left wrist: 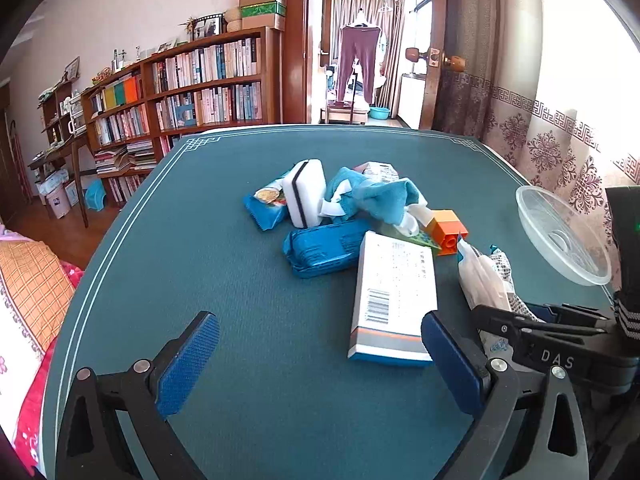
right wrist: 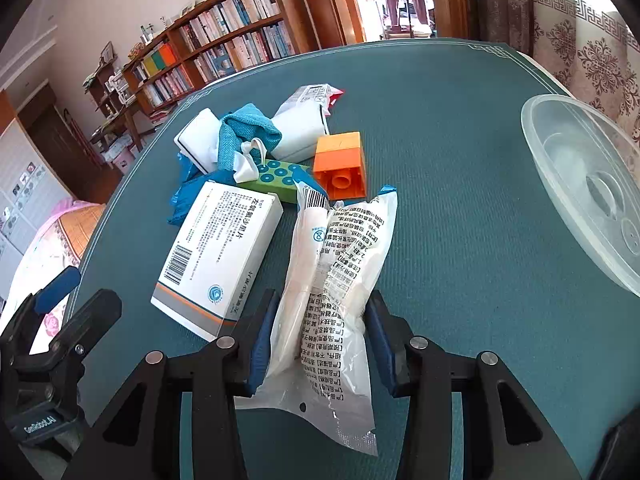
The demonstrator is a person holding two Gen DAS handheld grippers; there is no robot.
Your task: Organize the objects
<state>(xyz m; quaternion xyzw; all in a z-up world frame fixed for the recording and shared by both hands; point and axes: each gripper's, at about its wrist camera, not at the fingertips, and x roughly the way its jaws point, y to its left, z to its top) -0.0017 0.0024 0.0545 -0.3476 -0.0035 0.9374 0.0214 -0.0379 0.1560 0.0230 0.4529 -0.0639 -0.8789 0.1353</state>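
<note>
A pile of objects lies on the teal table mat (left wrist: 240,280). A white medicine box (left wrist: 394,294) (right wrist: 220,252) lies nearest, by my left gripper's right finger. My left gripper (left wrist: 320,352) is open and empty, low over the mat. My right gripper (right wrist: 320,332) is closed around a white printed plastic packet (right wrist: 340,280) (left wrist: 486,276), with both pads against its sides. Behind lie an orange block (right wrist: 342,166) (left wrist: 446,230), a teal cloth (left wrist: 372,194) (right wrist: 250,132), a blue wrapped pack (left wrist: 324,248), a white sponge (left wrist: 306,192) and a blue snack packet (left wrist: 266,206).
A clear plastic bowl (right wrist: 588,184) (left wrist: 564,236) sits tilted at the right edge of the table. A green dotted card (right wrist: 280,178) lies under the cloth. Bookshelves (left wrist: 180,92) stand beyond the table's far left, curtains (left wrist: 560,140) to the right.
</note>
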